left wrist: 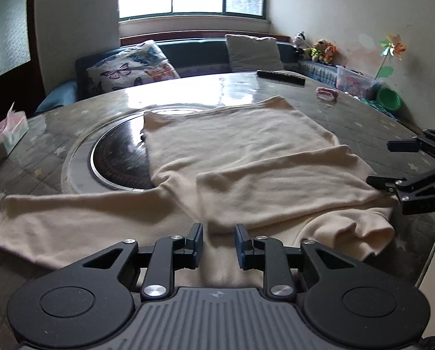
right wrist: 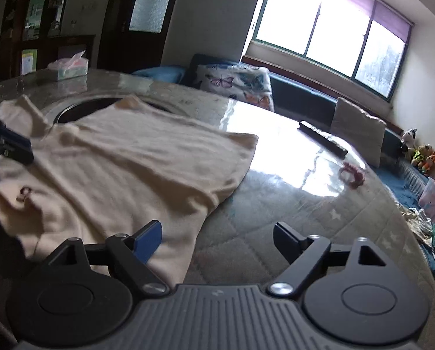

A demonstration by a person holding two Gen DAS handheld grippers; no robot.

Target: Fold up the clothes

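A cream sweater (left wrist: 232, 151) (right wrist: 124, 163) lies flat on the round table (left wrist: 51, 128). One sleeve is folded across its body and the other sleeve (left wrist: 65, 218) stretches out to the left. In the left wrist view my left gripper (left wrist: 219, 242) hovers at the sweater's near edge, its jaws a narrow gap apart with only the flat cloth showing below them. My right gripper (left wrist: 378, 163) (right wrist: 217, 233) stands wide open at the sweater's right side, one finger over the cloth's edge and the other over bare table. The left gripper (right wrist: 24, 147) also shows at the left of the right wrist view.
A black round plate (left wrist: 118, 157) is set into the table's middle, partly under the sweater. A tissue box (left wrist: 7, 134) stands at the left, with a remote control (left wrist: 281, 77) and a pink hair tie (left wrist: 328, 93) at the far side. A sofa with cushions (left wrist: 130, 67) runs behind.
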